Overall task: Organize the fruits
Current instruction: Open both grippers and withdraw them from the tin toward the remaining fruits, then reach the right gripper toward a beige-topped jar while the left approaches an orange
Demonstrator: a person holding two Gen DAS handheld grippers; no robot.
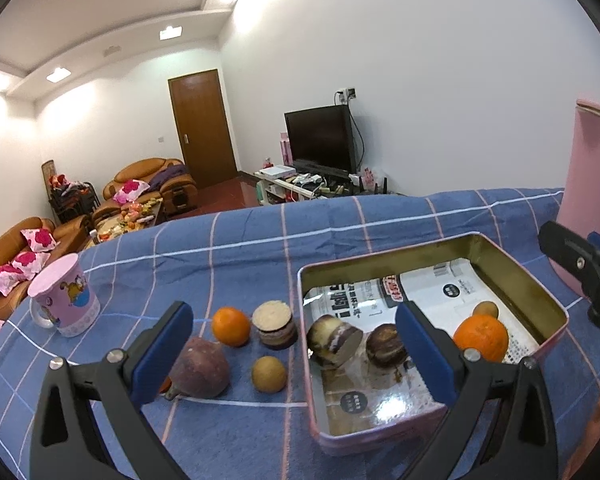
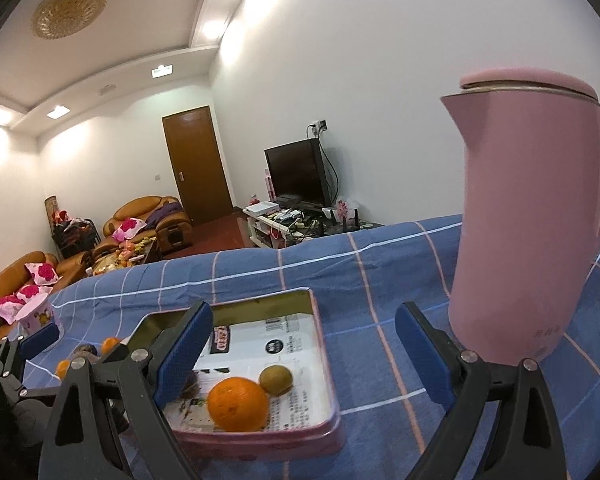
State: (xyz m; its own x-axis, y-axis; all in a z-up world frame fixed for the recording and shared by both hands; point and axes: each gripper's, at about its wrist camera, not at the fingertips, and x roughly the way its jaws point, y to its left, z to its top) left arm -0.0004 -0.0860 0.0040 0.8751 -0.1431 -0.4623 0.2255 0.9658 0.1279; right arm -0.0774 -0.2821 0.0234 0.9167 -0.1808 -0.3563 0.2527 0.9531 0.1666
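A pink tin box (image 1: 540, 292) lined with newspaper sits on the blue checked cloth. It holds a big orange (image 1: 482, 338), a small green-brown fruit (image 1: 486, 309), a dark round fruit (image 1: 386, 346) and a cut layered piece (image 1: 334, 340). Left of the box lie a small orange (image 1: 231, 326), a layered round piece (image 1: 275, 324), a purple-brown fruit (image 1: 200, 368) and a small yellow-brown fruit (image 1: 269, 374). My left gripper (image 1: 296, 356) is open and empty, over the box's left edge. My right gripper (image 2: 304, 356) is open and empty above the box (image 2: 328, 364), near the orange (image 2: 238, 404) and small fruit (image 2: 276, 379).
A tall pink kettle (image 2: 528, 216) stands right of the box, close to my right gripper's right finger. A pink cartoon mug (image 1: 64, 300) stands at the cloth's left. The table's far edge drops off to a living room with sofas and a TV.
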